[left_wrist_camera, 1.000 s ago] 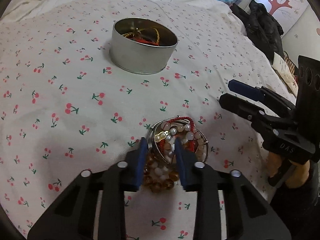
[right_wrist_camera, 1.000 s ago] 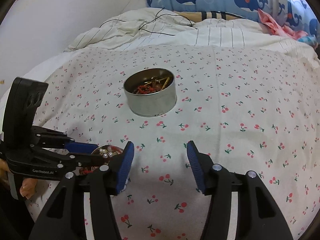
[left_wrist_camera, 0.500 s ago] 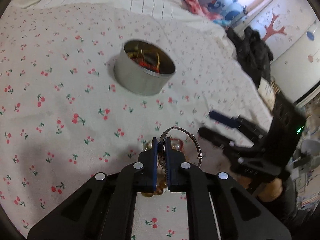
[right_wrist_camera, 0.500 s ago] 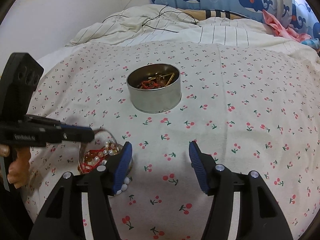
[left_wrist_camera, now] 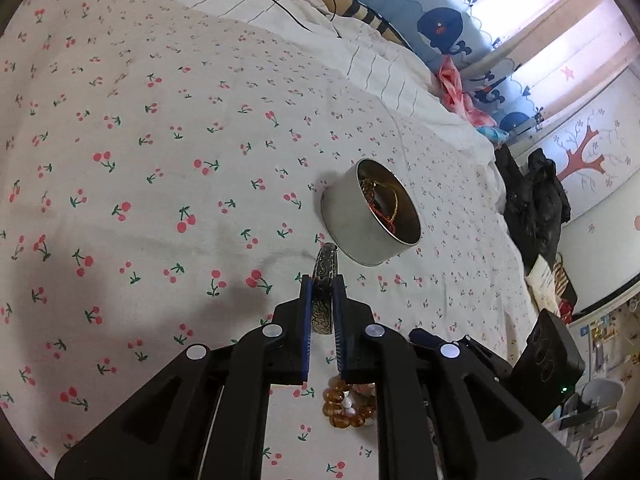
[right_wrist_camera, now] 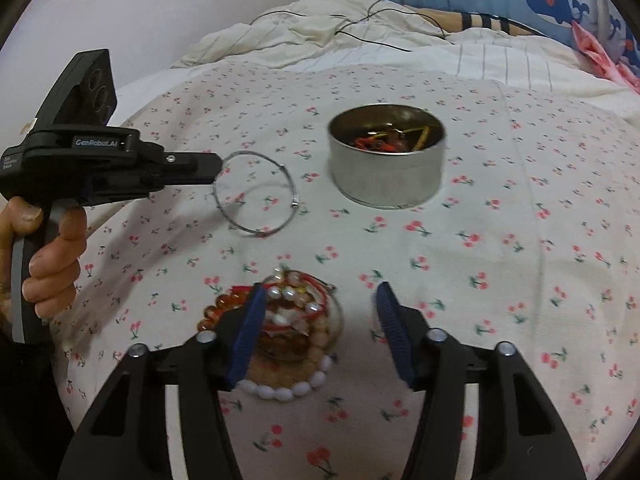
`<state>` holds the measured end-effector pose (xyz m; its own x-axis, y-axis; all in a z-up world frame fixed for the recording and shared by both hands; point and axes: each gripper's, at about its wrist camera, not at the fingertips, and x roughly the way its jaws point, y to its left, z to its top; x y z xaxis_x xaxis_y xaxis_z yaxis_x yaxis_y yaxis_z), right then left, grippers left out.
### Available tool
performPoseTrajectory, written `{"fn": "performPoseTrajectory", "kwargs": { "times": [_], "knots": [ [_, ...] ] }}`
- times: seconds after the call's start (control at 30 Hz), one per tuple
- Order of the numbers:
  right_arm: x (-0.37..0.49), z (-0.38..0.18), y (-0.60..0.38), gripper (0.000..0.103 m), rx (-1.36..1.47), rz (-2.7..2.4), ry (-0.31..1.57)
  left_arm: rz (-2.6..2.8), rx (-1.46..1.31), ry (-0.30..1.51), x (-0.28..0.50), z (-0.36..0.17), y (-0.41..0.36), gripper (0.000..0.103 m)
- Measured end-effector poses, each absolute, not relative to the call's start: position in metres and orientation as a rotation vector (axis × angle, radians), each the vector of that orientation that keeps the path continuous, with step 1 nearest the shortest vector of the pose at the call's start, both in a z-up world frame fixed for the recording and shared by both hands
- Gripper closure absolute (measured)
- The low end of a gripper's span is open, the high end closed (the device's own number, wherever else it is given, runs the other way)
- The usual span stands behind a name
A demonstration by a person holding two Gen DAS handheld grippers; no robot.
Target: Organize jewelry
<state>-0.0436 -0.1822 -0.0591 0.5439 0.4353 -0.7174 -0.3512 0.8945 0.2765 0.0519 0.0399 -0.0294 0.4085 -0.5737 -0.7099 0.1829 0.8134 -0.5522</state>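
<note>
left gripper point(left_wrist_camera: 323, 300): jaws clamped on a thin bangle point(right_wrist_camera: 256, 194), angled down | right gripper point(right_wrist_camera: 320, 330): jaws closing, nothing pinched, angled down | hand point(right_wrist_camera: 52, 256): wraps left handle

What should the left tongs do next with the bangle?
Probably carry it over the tin and release. The left tongs are shut on the bangle, lifted off the bedspread, short of the tin, which already holds jewelry.

Black grippers point(right_wrist_camera: 320, 332) — blue-padded jaws; silver screws.
</note>
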Motion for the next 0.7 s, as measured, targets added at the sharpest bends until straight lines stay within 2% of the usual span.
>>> {"fn": "performPoseTrajectory", "kwargs": {
  "times": [0.03, 0.1, 0.2, 0.37, 0.47, 0.5, 0.53, 0.6, 0.7],
  "knots": [
    [-0.044, -0.059, -0.181, 0.065, 0.097, 0.471, 0.882, -0.481, -0.412, 1.052, 0.053, -0.030, 0.040, 0.094],
    [-0.046, -0.059, -0.179, 0.090, 0.085, 0.477, 0.879, -0.445, -0.374, 1.074, 0.055, -0.034, 0.034, 0.094],
    [-0.049, -0.052, -0.179, 0.098, 0.090, 0.487, 0.843, -0.404, -0.337, 1.131, 0.060, -0.045, 0.033, 0.094],
    [-0.052, -0.038, -0.193, 0.099, 0.166, 0.515, 0.792, -0.351, -0.288, 1.184, 0.063, -0.060, 0.032, 0.092],
    [-0.050, -0.036, -0.203, 0.099, 0.206, 0.494, 0.785, -0.296, -0.288, 1.150, 0.064, -0.057, 0.041, 0.073],
    [-0.049, -0.036, -0.206, 0.099, 0.218, 0.487, 0.780, -0.280, -0.295, 1.145, 0.064, -0.057, 0.044, 0.059],
    [-0.049, -0.033, -0.211, 0.099, 0.233, 0.474, 0.765, -0.269, -0.303, 1.142, 0.065, -0.058, 0.046, 0.053],
    [-0.050, -0.029, -0.222, 0.099, 0.270, 0.459, 0.738, -0.266, -0.317, 1.155, 0.070, -0.064, 0.047, 0.050],
    [-0.049, -0.026, -0.237, 0.099, 0.297, 0.407, 0.726, -0.279, -0.271, 1.167, 0.074, -0.070, 0.034, 0.035]
  ]
}}
